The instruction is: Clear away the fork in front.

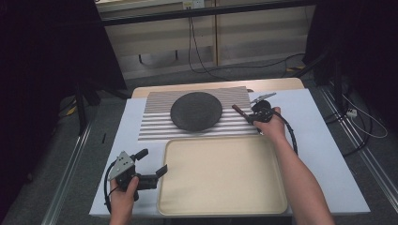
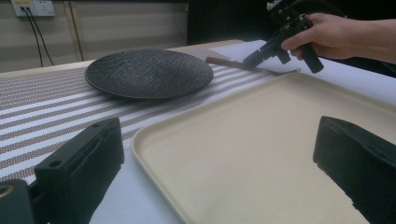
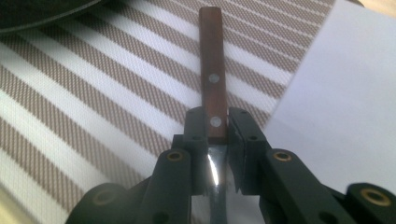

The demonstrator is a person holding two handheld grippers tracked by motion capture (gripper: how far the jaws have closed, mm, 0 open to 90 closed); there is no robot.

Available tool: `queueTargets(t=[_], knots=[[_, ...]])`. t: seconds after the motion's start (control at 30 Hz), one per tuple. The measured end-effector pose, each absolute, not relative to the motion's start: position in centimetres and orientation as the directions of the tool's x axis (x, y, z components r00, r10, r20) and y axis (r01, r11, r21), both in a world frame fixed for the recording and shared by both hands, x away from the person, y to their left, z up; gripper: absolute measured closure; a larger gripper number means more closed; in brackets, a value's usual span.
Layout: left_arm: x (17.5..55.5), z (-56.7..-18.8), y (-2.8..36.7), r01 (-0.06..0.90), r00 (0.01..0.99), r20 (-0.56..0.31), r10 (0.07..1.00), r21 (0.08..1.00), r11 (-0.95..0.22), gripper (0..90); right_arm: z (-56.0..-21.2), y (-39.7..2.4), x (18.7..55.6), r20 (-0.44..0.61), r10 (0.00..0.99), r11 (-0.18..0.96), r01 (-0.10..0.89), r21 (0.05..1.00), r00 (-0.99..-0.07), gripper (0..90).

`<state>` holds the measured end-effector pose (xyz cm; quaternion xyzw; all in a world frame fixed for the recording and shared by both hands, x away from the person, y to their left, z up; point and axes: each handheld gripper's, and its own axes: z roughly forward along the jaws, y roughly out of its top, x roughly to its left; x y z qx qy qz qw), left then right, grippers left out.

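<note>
A: Where is the right claw (image 1: 247, 115)?

B: At the right edge of the striped mat (image 1: 155, 123), far side of the desk (image 1: 328, 154). It is clenched on a knife (image 3: 212, 74): the jaws pinch it where the brown wooden handle with its two rivets meets the shiny blade. The handle points away from the claw, across the mat toward the dark round plate (image 1: 196, 111).

A: Is the knife touching the plate?

B: No, the handle end lies just beside the plate's right rim, apart from it. Whether the knife rests on the mat or is lifted, I cannot tell.

A: And the left claw (image 1: 152, 161)?

B: Released, jaws wide apart, holding nothing. It hovers at the near left corner of the beige tray (image 1: 277, 197), aimed across it toward the right.

A: The tray?

B: Bare, near side of the desk, just in front of the mat.
</note>
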<state>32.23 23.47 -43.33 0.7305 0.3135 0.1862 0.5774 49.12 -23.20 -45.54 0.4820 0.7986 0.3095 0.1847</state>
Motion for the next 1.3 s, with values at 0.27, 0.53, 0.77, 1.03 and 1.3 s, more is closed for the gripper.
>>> queueTargets(t=[0.27, 0.53, 0.77, 1.03, 1.3], knots=[[32.2, -43.3, 23.3, 0.244, 0.733, -0.089, 0.674, 0.960, -0.138, 2.0, -45.5, -23.8, 48.0, -0.025, 0.876, 0.377, 0.651, 0.659, -0.483, 77.1], [32.3, -43.4, 23.2, 0.246, 0.737, -0.083, 0.671, 0.957, -0.151, 2.0, -45.6, -24.0, 48.2, 0.025, 0.892, 0.327, 0.681, 0.655, -0.452, 77.5], [32.3, -43.4, 23.3, 0.242, 0.736, -0.079, 0.673, 0.958, -0.152, 2.1, -45.6, -24.3, 48.4, 0.071, 0.897, 0.291, 0.703, 0.649, -0.436, 78.5], [32.3, -43.4, 23.2, 0.246, 0.735, -0.084, 0.672, 0.958, -0.150, 2.0, -45.5, -24.3, 48.5, 0.061, 0.890, 0.312, 0.700, 0.643, -0.452, 79.0], [32.4, -43.4, 23.4, 0.252, 0.728, -0.091, 0.680, 0.957, -0.142, 2.0, -45.1, -24.4, 48.6, 0.059, 0.880, 0.317, 0.674, 0.667, -0.472, 79.0]])
